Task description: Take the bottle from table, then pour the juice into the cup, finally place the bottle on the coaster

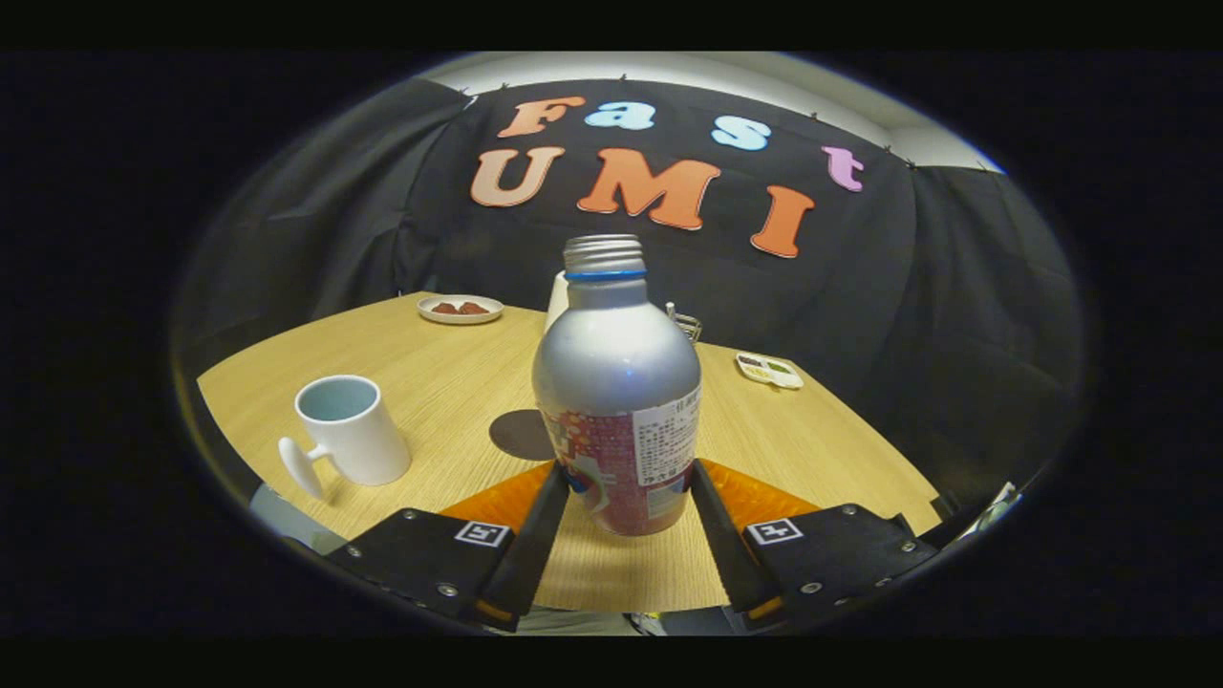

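Note:
A silver bottle (616, 382) with a red and white label and an uncapped threaded neck stands upright between my fingers. My gripper (631, 475) is shut on the bottle's lower part, one finger pressing on each side. The bottle's base appears to hang slightly above the wooden table (430, 354). A white cup (352, 430) with a pale blue inside stands to the left of the fingers, its handle pointing toward me. Just behind the bottle on the left lies a dark round patch (516, 435); I cannot tell whether it is the coaster or a shadow.
A small plate (461, 308) with red-brown pieces sits at the table's far side. A white object (557, 298) and a small wire piece (686, 323) stand behind the bottle. A little white dish (769, 370) lies at the far right. The table's edge runs close on both sides.

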